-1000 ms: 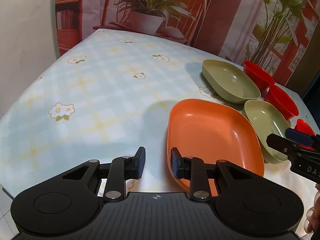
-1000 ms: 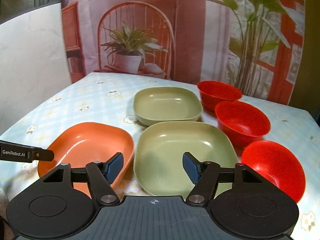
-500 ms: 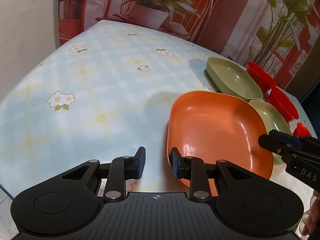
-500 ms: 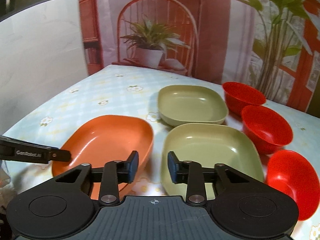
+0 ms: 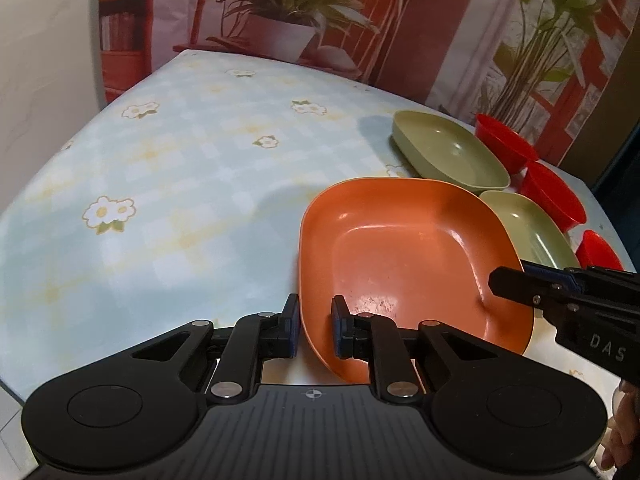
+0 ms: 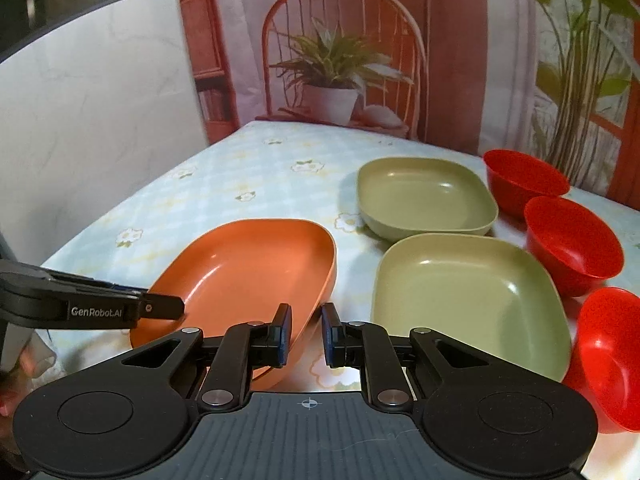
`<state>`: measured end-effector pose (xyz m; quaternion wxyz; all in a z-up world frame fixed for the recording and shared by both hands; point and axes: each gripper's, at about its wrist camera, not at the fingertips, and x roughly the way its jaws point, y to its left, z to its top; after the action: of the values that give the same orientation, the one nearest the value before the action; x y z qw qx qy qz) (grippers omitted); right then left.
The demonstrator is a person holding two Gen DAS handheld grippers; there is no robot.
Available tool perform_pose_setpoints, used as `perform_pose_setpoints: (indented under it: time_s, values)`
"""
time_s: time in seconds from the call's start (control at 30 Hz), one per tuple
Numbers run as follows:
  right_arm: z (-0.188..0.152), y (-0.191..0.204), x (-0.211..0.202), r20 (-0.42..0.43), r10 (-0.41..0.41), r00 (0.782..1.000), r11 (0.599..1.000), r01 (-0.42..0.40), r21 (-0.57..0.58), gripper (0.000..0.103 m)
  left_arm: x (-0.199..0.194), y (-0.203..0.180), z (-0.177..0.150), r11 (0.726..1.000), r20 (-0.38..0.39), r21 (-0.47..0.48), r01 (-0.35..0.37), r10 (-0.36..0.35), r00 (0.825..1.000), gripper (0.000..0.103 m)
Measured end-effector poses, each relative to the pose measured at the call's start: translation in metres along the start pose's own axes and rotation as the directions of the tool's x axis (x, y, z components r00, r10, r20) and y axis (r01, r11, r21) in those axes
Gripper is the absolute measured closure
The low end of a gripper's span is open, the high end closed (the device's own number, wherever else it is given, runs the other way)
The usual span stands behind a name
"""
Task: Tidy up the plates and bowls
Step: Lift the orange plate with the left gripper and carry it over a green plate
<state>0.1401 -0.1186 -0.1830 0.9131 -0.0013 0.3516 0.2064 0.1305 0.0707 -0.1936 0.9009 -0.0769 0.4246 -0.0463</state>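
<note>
Nearest of all, the orange plate (image 5: 404, 256) sits tilted at the tabletop's (image 5: 180, 184) front edge, its near rim passing between the fingers of the left tool (image 5: 314, 330). Those fingers stand on either side of the rim with a narrow gap, one pad outside the plate and one inside; whether they truly pinch it I cannot tell. At about 3 o'clock from the plate's middle in the left wrist view, the right tool (image 5: 516, 282) reaches over the far rim. In the right wrist view the right tool (image 6: 306, 332) straddles the plate's (image 6: 248, 276) right rim, its fingers close together with a small gap, and contact is again unclear.

At 3 o'clock from the orange plate lies a green plate (image 6: 464, 300), and just beyond it, toward 12 o'clock, a second green plate (image 6: 424, 196). Three red bowls line the right side: the far red bowl (image 6: 524, 176), the middle red bowl (image 6: 572, 240) and the near red bowl (image 6: 608, 356), each just beside the next. A floral checked cloth covers the tabletop.
</note>
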Motion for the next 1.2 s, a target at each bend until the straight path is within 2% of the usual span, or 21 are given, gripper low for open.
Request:
perform_pose_setpoints:
  time_s: [0.3, 0.47, 0.83, 0.93, 1.2]
  values:
    - [0.005, -0.020, -0.014, 0.045, -0.012, 0.999, 0.999, 0.009, 0.049, 0.089, -0.008, -0.017, 0.011, 0.995, 0.018, 0.074, 0.069, -0.071, 0.997, 0.086]
    - [0.012, -0.042, -0.026, 0.077, -0.027, 0.997, 0.997, 0.021, 0.080, 0.089, -0.006, -0.035, 0.021, 0.985, 0.002, 0.116, 0.126, -0.127, 0.992, 0.086]
    - [0.024, -0.089, -0.045, 0.112, -0.065, 0.992, 0.992, 0.052, 0.115, 0.089, 0.007, -0.077, 0.038, 0.958, -0.039, 0.211, 0.192, -0.188, 0.981, 0.085]
    - [0.025, -0.102, -0.048, 0.116, -0.080, 0.990, 0.990, 0.064, 0.129, 0.089, 0.013, -0.086, 0.044, 0.953, -0.056, 0.204, 0.225, -0.218, 0.974, 0.084]
    - [0.030, -0.133, -0.053, 0.128, -0.107, 0.986, 0.982, 0.084, 0.170, 0.089, 0.017, -0.111, 0.054, 0.938, -0.044, 0.255, 0.234, -0.230, 0.972, 0.084]
